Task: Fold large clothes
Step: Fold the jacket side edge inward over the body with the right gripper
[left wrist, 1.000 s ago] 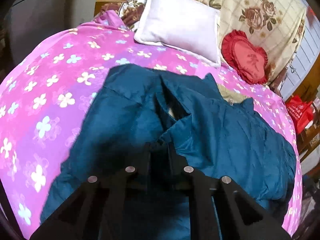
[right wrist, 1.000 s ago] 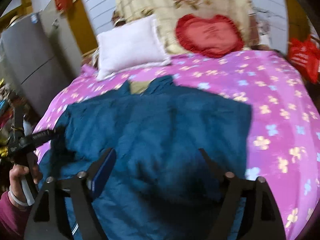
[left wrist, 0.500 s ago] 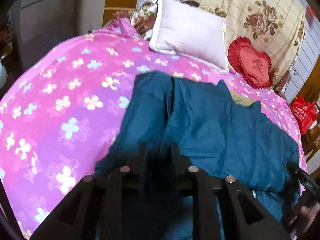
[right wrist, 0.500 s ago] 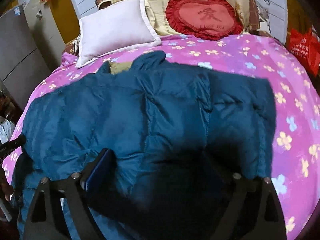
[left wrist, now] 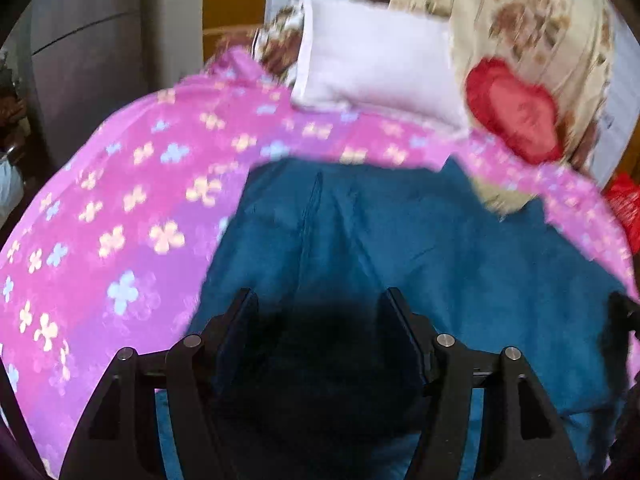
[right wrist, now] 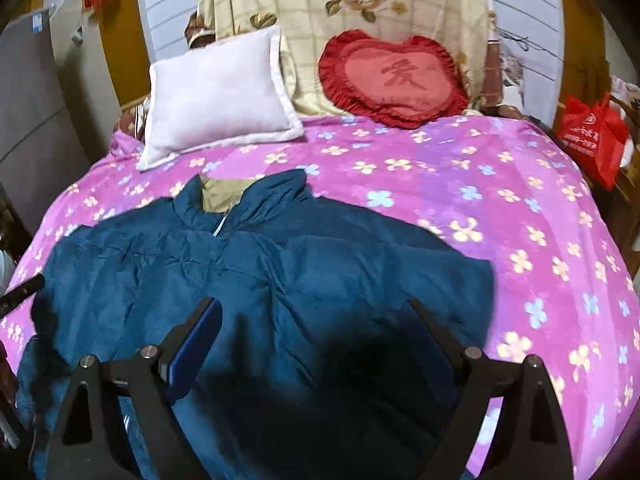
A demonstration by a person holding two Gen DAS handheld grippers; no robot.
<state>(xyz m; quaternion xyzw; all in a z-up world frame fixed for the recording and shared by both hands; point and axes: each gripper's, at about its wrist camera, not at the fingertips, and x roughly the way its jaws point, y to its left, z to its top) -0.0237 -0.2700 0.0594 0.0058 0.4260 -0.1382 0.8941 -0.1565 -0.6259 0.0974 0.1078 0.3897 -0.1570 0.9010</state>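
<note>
Jacket point(right wrist: 248, 280), a large dark-blue padded one, lies spread on the pink flowered bedspread point(right wrist: 500, 184) with its collar toward the white pillow point(right wrist: 216, 92) and its far side folded in over the body. Left gripper point(left wrist: 320, 308) hovers above the jacket's near part, jaws opening with only loose fabric below them and nothing pinched. Right gripper point(right wrist: 316, 312) hangs over the jacket's lower middle, jaws spread wide and empty, well short of the red heart cushion point(right wrist: 396, 76).

I see the bed point(right wrist: 500, 184) under its pink flowered cover; a blue jacket point(right wrist: 280, 280) lies spread on it (collar toward the headboard), a white pillow point(right wrist: 220, 92) and red heart cushion point(right wrist: 396, 76) beyond.
</note>
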